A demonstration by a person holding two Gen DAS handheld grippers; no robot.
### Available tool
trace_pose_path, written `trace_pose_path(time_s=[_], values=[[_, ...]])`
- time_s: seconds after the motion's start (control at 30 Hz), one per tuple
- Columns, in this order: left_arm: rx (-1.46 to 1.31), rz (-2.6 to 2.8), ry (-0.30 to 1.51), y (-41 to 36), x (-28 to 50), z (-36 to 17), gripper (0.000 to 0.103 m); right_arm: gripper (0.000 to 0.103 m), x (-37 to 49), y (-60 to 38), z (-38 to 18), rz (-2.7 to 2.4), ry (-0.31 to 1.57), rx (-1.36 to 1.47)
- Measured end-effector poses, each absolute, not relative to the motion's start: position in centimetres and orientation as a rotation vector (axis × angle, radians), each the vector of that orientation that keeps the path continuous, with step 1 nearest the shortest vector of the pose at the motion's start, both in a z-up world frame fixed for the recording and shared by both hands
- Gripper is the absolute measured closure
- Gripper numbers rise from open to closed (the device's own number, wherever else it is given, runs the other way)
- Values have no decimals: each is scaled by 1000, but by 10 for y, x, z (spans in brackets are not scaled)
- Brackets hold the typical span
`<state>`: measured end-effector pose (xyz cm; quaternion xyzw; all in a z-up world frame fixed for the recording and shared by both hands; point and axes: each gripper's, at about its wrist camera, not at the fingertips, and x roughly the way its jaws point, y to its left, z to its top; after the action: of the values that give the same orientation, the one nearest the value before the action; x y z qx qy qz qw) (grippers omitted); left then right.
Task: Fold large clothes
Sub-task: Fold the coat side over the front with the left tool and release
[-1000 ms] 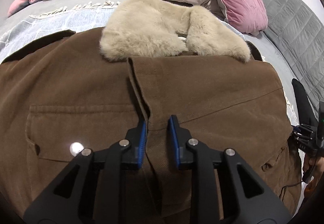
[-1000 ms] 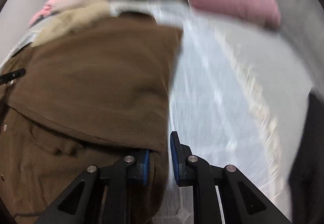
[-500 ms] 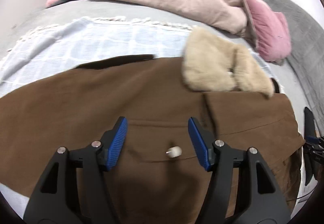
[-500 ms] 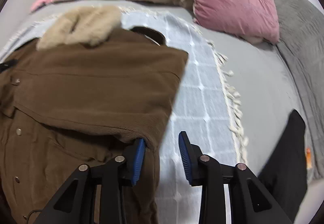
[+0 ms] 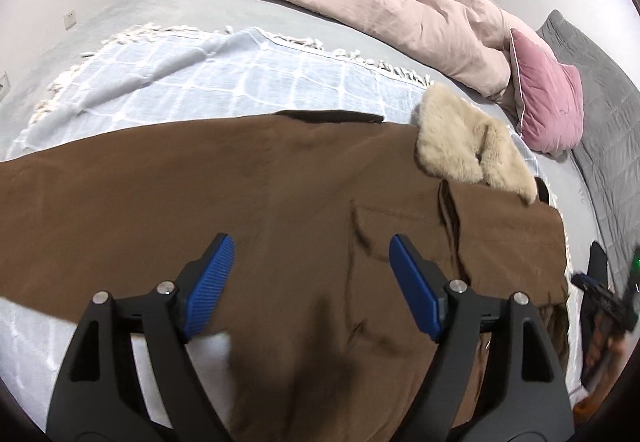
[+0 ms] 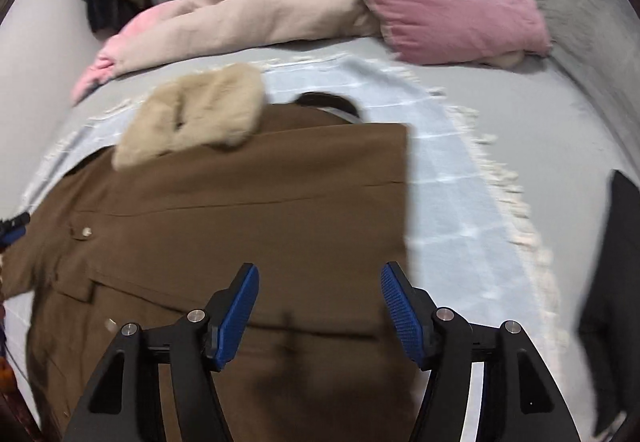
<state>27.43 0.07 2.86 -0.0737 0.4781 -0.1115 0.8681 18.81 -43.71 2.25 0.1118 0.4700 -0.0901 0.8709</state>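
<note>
Both hand-held grippers lifted clear of the brown coat (image 5: 280,202) since a second earlier, left hand-held gripper (image 5: 310,282) and right hand-held gripper (image 6: 318,302) opening with nothing between them, coat spread flat on the blue checked throw (image 5: 200,78) over the bed (image 6: 540,114).

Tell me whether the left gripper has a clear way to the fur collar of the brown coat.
Probably yes. The left gripper hangs over the brown coat, jaws opening with nothing between them. The fur collar lies uncovered up and to the right, only flat coat between.

Brown coat (image 5: 280,194), pale-blue checked blanket (image 5: 224,74)
</note>
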Motion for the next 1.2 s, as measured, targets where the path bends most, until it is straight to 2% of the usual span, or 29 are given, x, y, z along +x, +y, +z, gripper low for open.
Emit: trace_pose_path(time_s=[0.13, 0.23, 0.43, 0.57, 0.73, 0.97, 1.03, 1.07, 1.13, 1.17, 1.2], values=[[-123, -177, 1041, 38, 251, 25, 19, 38, 209, -420, -19, -129, 1005, 326], [-182, -124, 1082, 76, 238, 15, 19, 38, 210, -413, -49, -189, 1093, 311], [-367, -22, 1103, 147, 213, -9, 19, 37, 179, -386, -18, -209, 1108, 456], [-454, 42, 1083, 172, 203, -27, 19, 32, 163, -359, -5, -219, 1044, 389], [-568, 124, 1043, 197, 202, -43, 19, 32, 152, -351, -8, -162, 1030, 386], [-713, 255, 874, 242, 205, -53, 20, 32, 149, -370, -31, -203, 1055, 453], [-754, 285, 810, 256, 207, -55, 25, 32, 150, -373, -35, -196, 1062, 480], [-774, 304, 780, 262, 208, -56, 32, 32, 150, -373, -35, -194, 1062, 480], [-784, 344, 747, 273, 209, -60, 56, 32, 149, -373, -33, -191, 1054, 477], [-777, 358, 748, 277, 210, -62, 80, 32, 149, -374, -32, -189, 1046, 481], [-780, 354, 753, 281, 211, -64, 90, 32, 148, -375, -31, -188, 1042, 486]])
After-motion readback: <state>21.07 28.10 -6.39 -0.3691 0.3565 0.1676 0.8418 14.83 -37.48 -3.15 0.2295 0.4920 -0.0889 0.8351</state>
